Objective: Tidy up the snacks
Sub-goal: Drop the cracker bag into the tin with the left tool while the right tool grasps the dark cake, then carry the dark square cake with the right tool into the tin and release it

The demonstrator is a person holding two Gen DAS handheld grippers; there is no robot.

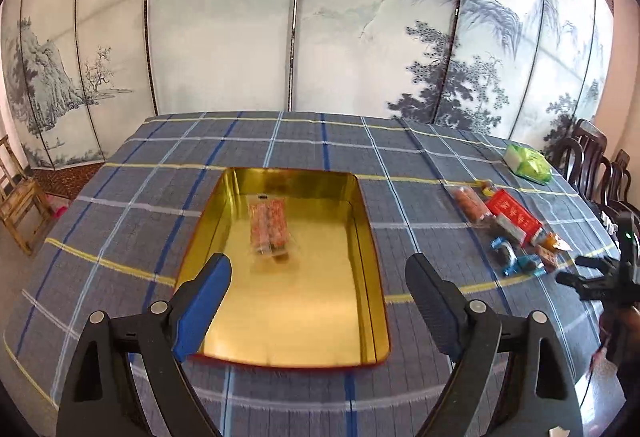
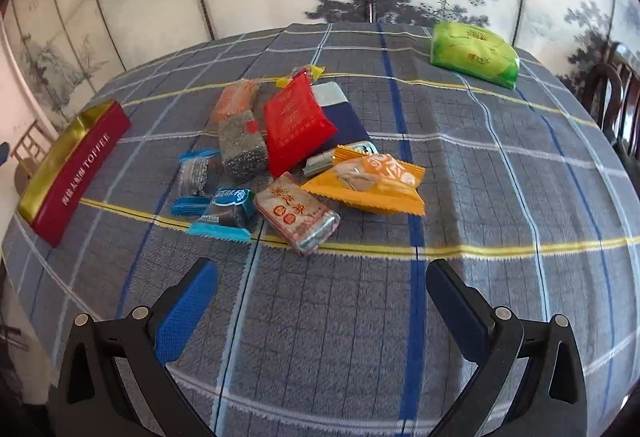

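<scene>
One snack so far sits in the gold tin (image 1: 362, 261), a clear-wrapped orange pack (image 1: 269, 227) lying toward the far half of the tin floor, blurry in the left wrist view so I can't read the label; everything else is out on the plaid tablecloth (image 2: 400, 317) in a loose heap

Left gripper (image 1: 318, 277) hangs over the near end of the tin with jaws spread wide and nothing between them; right gripper (image 2: 322, 279) is also wide and empty, aimed down at the pile with bare cloth between its fingers

What could go sideways, imo: the pile is a mess; the red pouch (image 2: 296, 123) overlaps a grey speckled bar (image 2: 242, 145), and the orange wrapper (image 2: 372, 183) rests on a small silver packet (image 2: 320, 163), so a grab into the middle could pinch two things or drag a neighbour along; the closest one, a pinkish bar with red print (image 2: 298, 217), touches the blue-wrapped candy (image 2: 224, 213), so closing there might nudge that candy away; these wrappers are slick and puffy, so a grip on a crimped edge could let the snack slide out on the way to the tin

Also the tin's rim is low and the red side (image 2: 76, 173) sits near the table edge in the right view; a bump could shove it; the green pack (image 2: 474, 55) is well apart from the rest, easy to forget
</scene>
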